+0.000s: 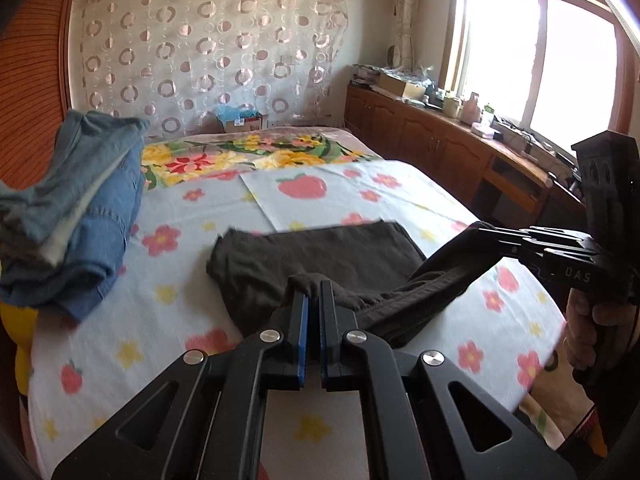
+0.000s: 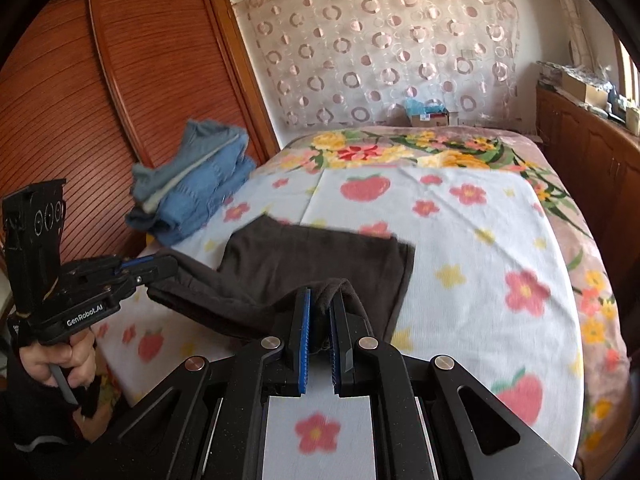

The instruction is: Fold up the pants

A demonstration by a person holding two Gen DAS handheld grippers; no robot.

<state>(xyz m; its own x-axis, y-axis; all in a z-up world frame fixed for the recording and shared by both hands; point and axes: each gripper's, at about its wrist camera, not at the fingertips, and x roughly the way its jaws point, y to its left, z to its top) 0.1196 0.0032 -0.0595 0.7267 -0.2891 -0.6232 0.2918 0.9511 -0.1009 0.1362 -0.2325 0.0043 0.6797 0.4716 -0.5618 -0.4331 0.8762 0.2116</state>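
Observation:
Dark brown pants (image 1: 320, 256) lie partly folded on the bed, their near edge lifted. My left gripper (image 1: 314, 292) is shut on the near left corner of that edge. My right gripper (image 2: 320, 300) is shut on the other corner of the pants (image 2: 320, 256). The fabric hangs taut between the two grippers, a little above the blanket. The right gripper also shows in the left wrist view (image 1: 484, 234), and the left gripper shows in the right wrist view (image 2: 160, 266). The far part of the pants rests flat on the bed.
A floral blanket (image 1: 180, 272) covers the bed. A stack of folded blue jeans (image 1: 80, 216) sits at the bed's left edge, next to a wooden wardrobe (image 2: 120, 100). A wooden counter (image 1: 460, 140) with clutter runs under the window on the right. A cardboard box (image 1: 244, 122) stands by the far wall.

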